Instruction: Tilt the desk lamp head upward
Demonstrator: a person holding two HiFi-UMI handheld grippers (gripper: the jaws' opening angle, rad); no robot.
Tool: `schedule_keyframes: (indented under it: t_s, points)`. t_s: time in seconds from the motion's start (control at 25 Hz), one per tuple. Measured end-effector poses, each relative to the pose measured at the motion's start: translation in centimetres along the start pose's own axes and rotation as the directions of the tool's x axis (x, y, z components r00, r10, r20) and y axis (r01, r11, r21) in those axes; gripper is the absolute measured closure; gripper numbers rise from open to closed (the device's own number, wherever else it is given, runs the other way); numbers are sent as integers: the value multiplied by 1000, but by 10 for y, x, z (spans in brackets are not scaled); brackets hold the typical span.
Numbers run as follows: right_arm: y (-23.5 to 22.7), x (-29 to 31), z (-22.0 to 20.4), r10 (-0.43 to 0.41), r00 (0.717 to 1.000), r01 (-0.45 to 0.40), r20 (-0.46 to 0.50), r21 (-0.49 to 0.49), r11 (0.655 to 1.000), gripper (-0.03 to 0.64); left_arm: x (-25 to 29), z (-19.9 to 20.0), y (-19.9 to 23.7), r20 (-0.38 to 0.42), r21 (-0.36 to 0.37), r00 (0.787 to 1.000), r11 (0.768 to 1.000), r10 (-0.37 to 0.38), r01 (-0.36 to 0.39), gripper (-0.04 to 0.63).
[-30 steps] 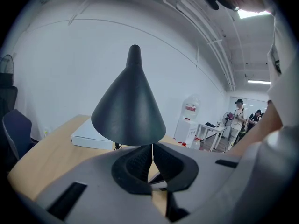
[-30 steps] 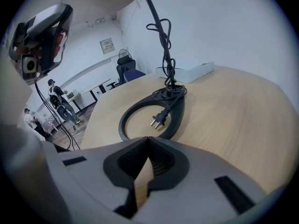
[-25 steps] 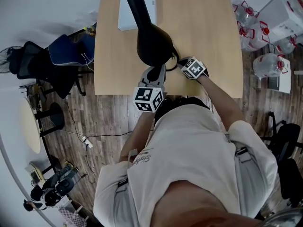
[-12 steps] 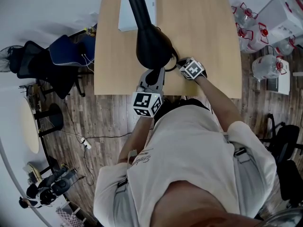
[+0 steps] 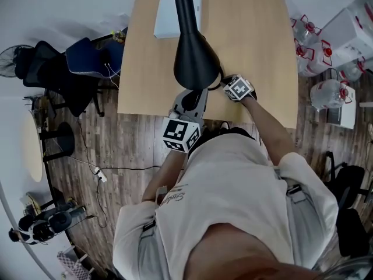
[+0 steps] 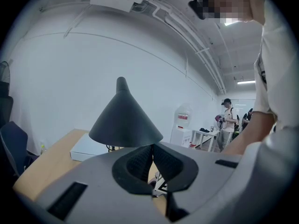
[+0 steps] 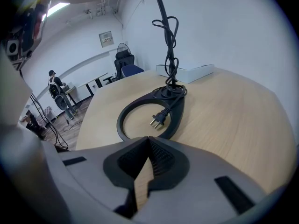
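Observation:
The black cone-shaped lamp head (image 5: 196,60) hangs over the near part of the wooden table (image 5: 256,34), on an arm that rises toward the camera. In the left gripper view the lamp head (image 6: 124,119) sits just above and beyond my left gripper (image 6: 152,154), whose jaws are shut with nothing between them. From above, the left gripper (image 5: 193,95) points in under the cone's near rim. My right gripper (image 5: 225,81) is shut and low over the table, right of the lamp. It faces the lamp's ring base (image 7: 174,118), the plug (image 7: 159,119) inside the ring and the coiled cord (image 7: 169,41).
A flat white box (image 5: 168,16) lies at the table's far side, behind the lamp. Office chairs (image 5: 81,69) stand left of the table. Water bottles (image 5: 329,92) stand on the floor to the right. People stand far off in the room (image 6: 228,118).
My left gripper has drawn back a little toward the table's near edge. The lamp head looks slightly longer from above. The right gripper has barely moved.

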State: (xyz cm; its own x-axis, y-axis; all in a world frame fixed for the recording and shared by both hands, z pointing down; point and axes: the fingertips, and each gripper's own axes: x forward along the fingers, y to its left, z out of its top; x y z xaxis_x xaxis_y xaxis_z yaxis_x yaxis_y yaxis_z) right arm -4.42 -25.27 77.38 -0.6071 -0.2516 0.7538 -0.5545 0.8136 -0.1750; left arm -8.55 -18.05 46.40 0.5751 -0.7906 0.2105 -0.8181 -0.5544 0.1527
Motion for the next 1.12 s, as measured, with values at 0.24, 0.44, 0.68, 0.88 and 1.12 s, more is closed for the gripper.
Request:
schedule_keyframes:
  t_s: [0.24, 0.44, 0.68, 0.88, 1.12]
  points:
    - [1, 0, -1, -14, 1000, 14, -17, -24, 1000, 621, -16, 21, -12, 11, 11, 1000, 1000, -1, 1, 580]
    - [2, 1, 0, -21, 999, 21, -28, -22, 1000, 621, -26, 36, -15, 14, 3, 1000, 1000, 0, 0, 580]
    - [2, -2, 3, -30, 999, 29, -31, -38, 999, 620, -35, 64, -17, 75, 9, 997, 1000, 10, -11, 580]
    - [2, -2, 0, -27, 999, 25, -45, -41, 999, 621, -42, 86, -23, 103, 14, 995, 1000, 2, -3, 580]
    - [3, -1, 4, -29, 999, 28, -39, -42, 999, 621, -52, 116, -27, 150, 44, 989, 999, -5, -2, 580]
